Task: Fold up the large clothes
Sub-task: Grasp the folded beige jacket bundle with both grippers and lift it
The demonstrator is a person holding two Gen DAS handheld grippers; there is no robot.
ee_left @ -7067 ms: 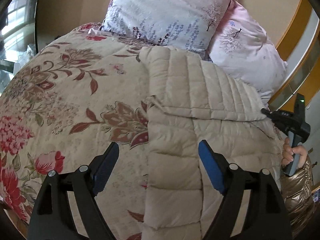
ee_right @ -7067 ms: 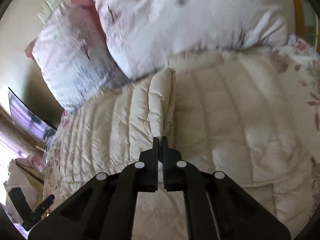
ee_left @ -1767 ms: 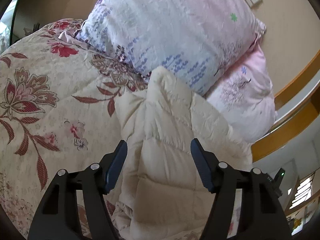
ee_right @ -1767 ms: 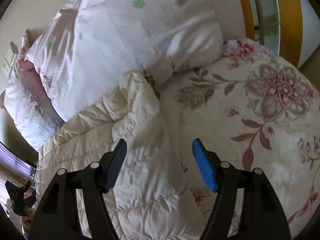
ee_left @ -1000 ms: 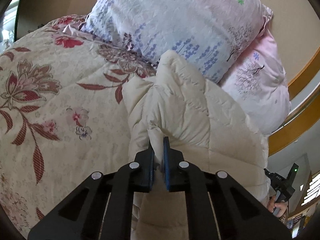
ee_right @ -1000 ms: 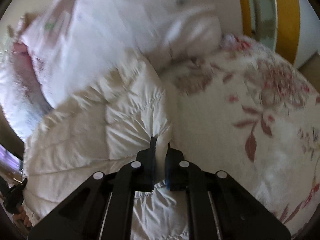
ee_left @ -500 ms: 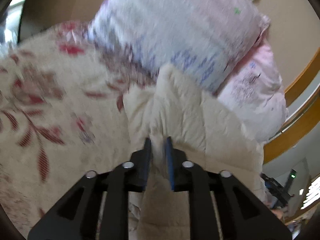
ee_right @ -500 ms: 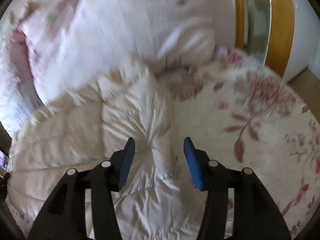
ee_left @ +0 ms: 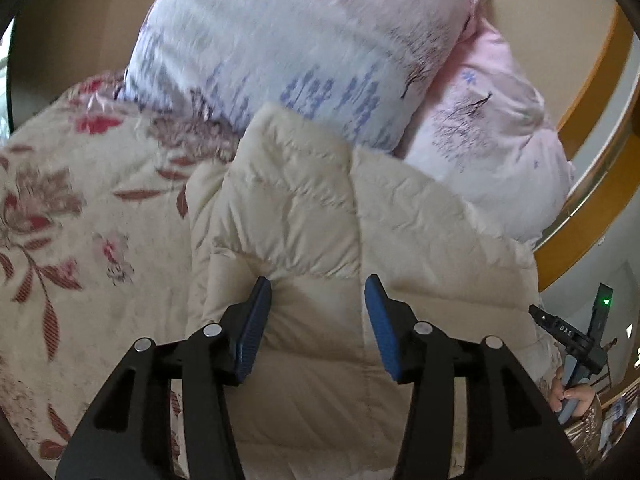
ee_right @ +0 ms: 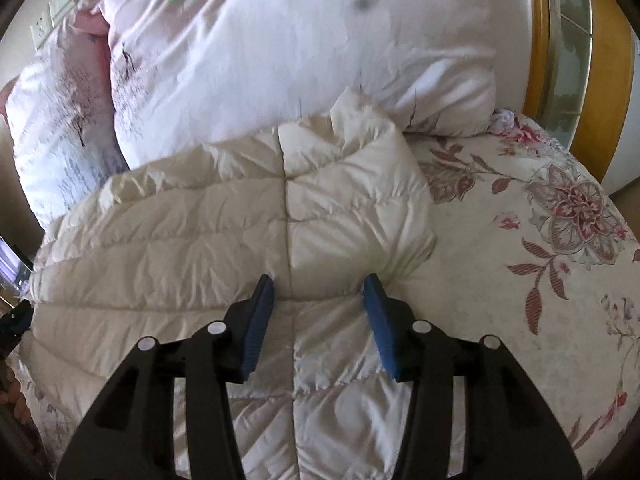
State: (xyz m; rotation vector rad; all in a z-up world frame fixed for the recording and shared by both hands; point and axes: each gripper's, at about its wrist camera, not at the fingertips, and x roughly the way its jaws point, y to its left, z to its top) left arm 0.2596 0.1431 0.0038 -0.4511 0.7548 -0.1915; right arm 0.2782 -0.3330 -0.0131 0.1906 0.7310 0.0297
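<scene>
Lying folded: one jacket [ee_left: 320, 220], two pillows [ee_left: 288, 40] — left hand-held gripper [ee_left: 318, 308] opening, right hand-held gripper [ee_right: 319, 308] closing; neither gripping.

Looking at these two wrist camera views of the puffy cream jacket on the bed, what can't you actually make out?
- Cream jacket: near part hidden behind the left gripper in the left wrist view, whose jaws are opening, pads off the fabric.
- Same jacket's near edge: covered by the right gripper in the right wrist view.
- Pillow print: blurred.
- Person's hand: cut off at the edge.

Past the far edge of the folded jacket [ee_left: 312, 208] I'm blocked: two pillows [ee_left: 304, 44] press right against it. Left and right of the jacket, I see bare flowered bedspread [ee_right: 520, 240] with room to pass.
</scene>
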